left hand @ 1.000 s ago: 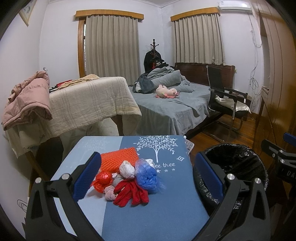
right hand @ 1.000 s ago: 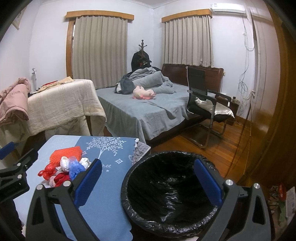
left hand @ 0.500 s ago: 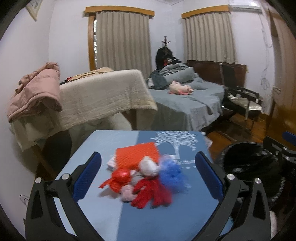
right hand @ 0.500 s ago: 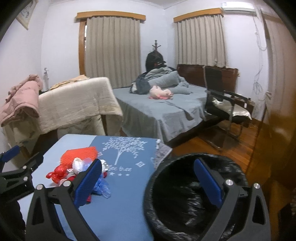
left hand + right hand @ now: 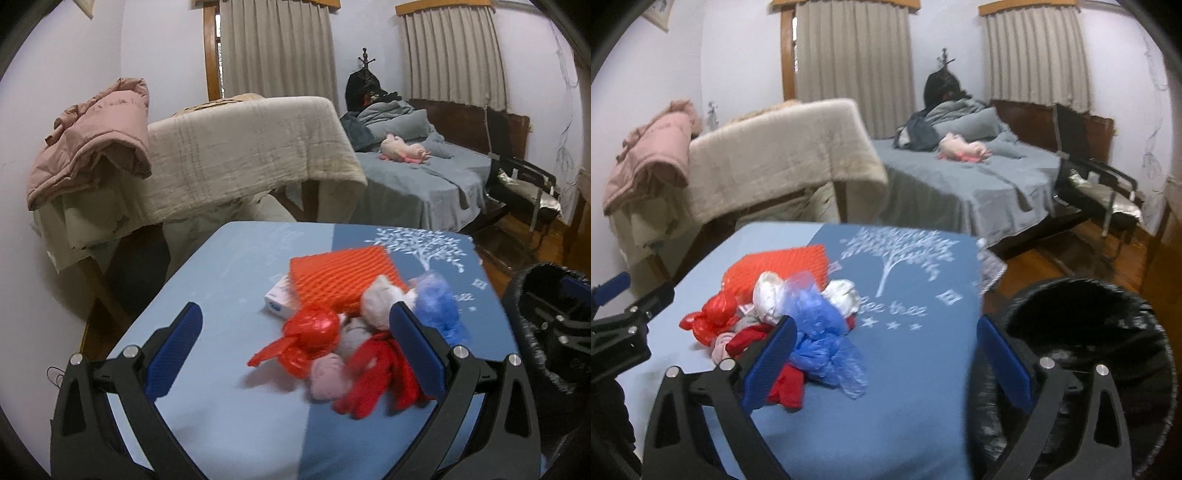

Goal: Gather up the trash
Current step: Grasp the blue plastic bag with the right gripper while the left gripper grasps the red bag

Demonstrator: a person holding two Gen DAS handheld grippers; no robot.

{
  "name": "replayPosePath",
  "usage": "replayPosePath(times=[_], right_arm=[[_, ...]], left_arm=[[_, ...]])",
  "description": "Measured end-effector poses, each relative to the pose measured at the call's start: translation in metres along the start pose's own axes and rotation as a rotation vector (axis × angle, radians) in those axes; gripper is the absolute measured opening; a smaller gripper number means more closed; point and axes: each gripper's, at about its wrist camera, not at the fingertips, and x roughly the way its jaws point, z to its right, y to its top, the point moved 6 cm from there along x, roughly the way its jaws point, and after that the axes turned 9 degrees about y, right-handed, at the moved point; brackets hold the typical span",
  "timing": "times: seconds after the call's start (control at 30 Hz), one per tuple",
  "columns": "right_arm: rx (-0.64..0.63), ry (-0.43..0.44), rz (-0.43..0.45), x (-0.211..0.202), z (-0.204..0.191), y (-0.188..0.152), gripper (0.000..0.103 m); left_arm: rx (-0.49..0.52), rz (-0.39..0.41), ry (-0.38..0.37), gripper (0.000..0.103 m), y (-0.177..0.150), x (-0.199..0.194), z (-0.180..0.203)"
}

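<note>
Hovering open left hand-held gripper, trash pile, table

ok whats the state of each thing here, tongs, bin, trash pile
left tongs: open, empty, hovering by the pile
right tongs: open, empty
trash bin: black liner in, open top, beside the table
red plastic bag: knotted, on the table
blue plastic bag: crumpled
orange foam net: lying flat

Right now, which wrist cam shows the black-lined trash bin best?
Right wrist. The trash bin shows most of its rim and dark liner interior there, beside the blue table, though blurred. Left wrist catches only part of it at the right edge, with the right gripper in front.
</note>
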Motion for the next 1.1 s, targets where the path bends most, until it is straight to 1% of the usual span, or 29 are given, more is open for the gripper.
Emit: replayPosePath(times=[0.23, 0.4, 0.47, 0.5, 0.57, 0.6, 0.63, 0.67, 0.7, 0.77, 0.9, 1.1], right_arm=[[-0.049, 0.081, -0.073, 0.048, -0.027, -0.01, 0.094], [-0.073, 0.1, -0.13, 0.075, -0.037, -0.02, 0.093], [-0.069, 0.114, -0.152, 0.083, -0.038, -0.023, 0.085], [-0.067, 0.125, -0.165, 0.087, -0.039, -0.025, 0.083], [-0.059, 0.156, -0.198, 0.092, -0.04, -0.03, 0.073], [-0.055, 0.173, -0.206, 0.094, -0.041, -0.032, 0.069], [-0.049, 0.203, -0.22, 0.095, -0.043, -0.034, 0.059], [-0.043, 0.233, -0.235, 0.096, -0.045, -0.036, 0.052], [-0.036, 0.248, -0.242, 0.096, -0.046, -0.038, 0.051], [-0.026, 0.265, -0.242, 0.093, -0.046, -0.039, 0.042], [-0.033, 0.287, -0.223, 0.078, -0.046, -0.036, 0.039], [-0.018, 0.269, -0.169, 0.052, -0.036, -0.024, 0.039]], left_arm=[[-0.009, -0.018, 0.035, 0.098, -0.008, 0.028, -0.015], [-0.001, -0.017, 0.043, 0.094, -0.013, 0.037, -0.02], [0.002, -0.022, 0.043, 0.091, -0.016, 0.039, -0.02], [0.003, -0.024, 0.042, 0.091, -0.018, 0.04, -0.02], [0.01, -0.031, 0.039, 0.084, -0.021, 0.041, -0.019], [0.013, -0.036, 0.036, 0.084, -0.023, 0.042, -0.018], [0.015, -0.042, 0.032, 0.083, -0.025, 0.043, -0.018], [0.015, -0.046, 0.029, 0.082, -0.026, 0.044, -0.017], [0.016, -0.052, 0.023, 0.081, -0.028, 0.045, -0.015], [0.02, -0.055, 0.012, 0.078, -0.029, 0.046, -0.012], [0.028, -0.056, -0.014, 0.075, -0.031, 0.046, -0.002], [0.046, -0.058, -0.047, 0.071, -0.028, 0.053, 0.013]])
